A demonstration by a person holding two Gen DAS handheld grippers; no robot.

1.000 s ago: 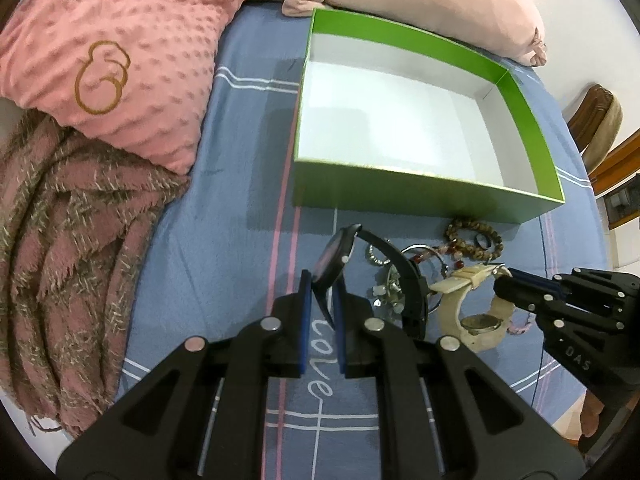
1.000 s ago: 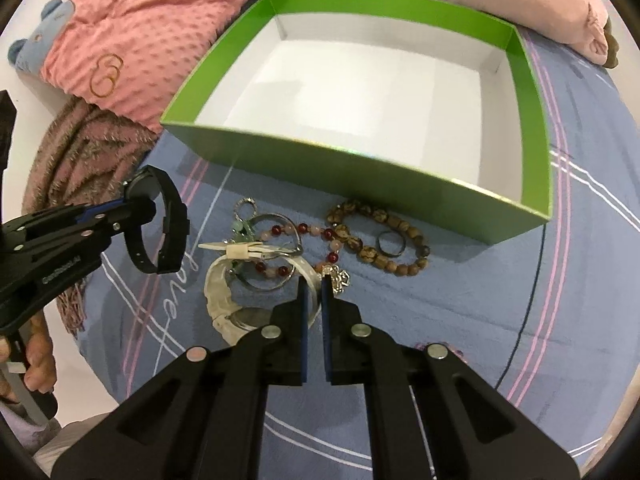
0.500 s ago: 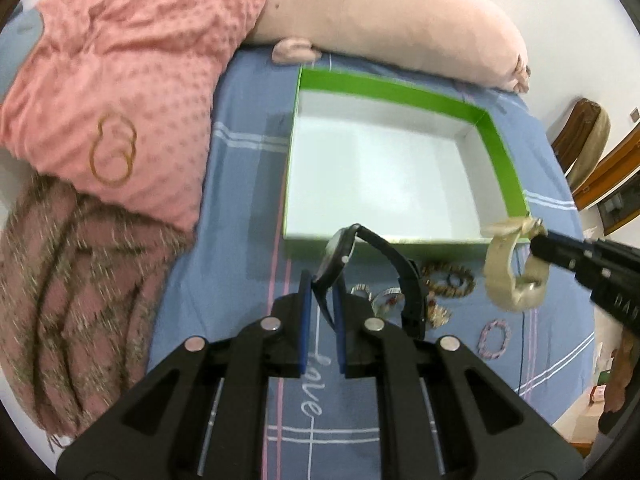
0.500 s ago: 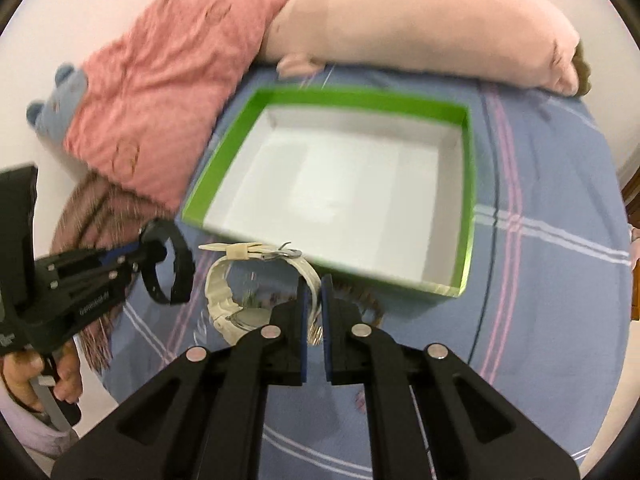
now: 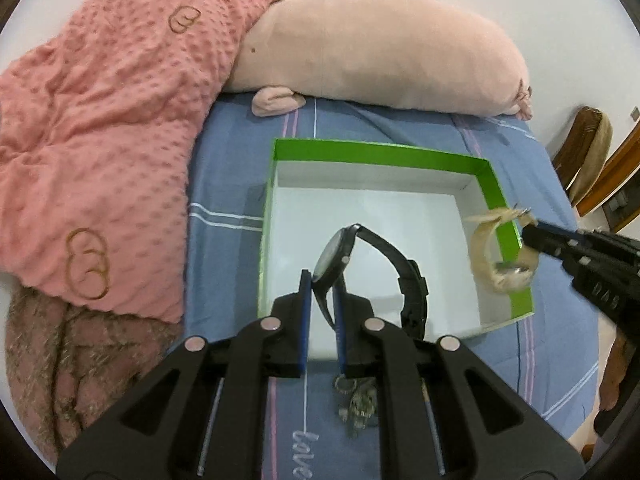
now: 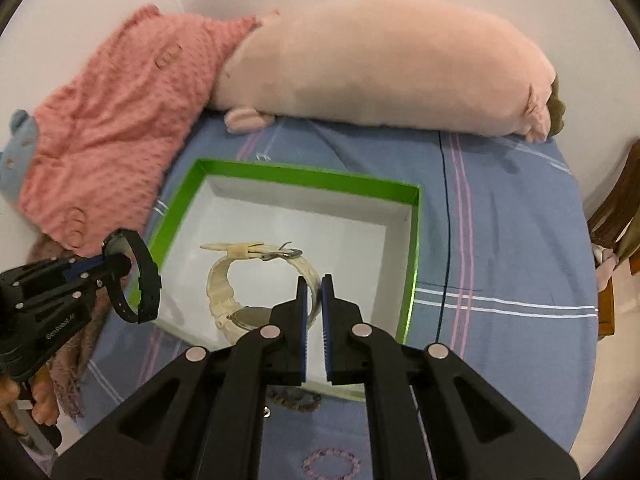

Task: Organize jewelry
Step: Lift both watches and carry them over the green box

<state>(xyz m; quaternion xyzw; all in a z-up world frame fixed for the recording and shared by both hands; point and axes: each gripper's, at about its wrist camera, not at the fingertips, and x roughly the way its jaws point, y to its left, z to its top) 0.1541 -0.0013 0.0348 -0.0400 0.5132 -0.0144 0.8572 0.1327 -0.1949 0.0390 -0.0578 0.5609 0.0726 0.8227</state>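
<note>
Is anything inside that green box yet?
No, the green box shows only its bare white floor. The black watch and the cream watch hang above it in the grippers, hiding small patches of floor, along with the near edge.

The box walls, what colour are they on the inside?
Bright green walls on the box with a white floor, clearest in the left wrist view.

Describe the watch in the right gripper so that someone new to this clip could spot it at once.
Start at the green box with the white inside, lying on the blue bedspread. The right gripper holds a cream watch above the box's floor, pinched by its strap. Its pale strap with a metal buckle sets it apart from the black watch in the left gripper.
</note>
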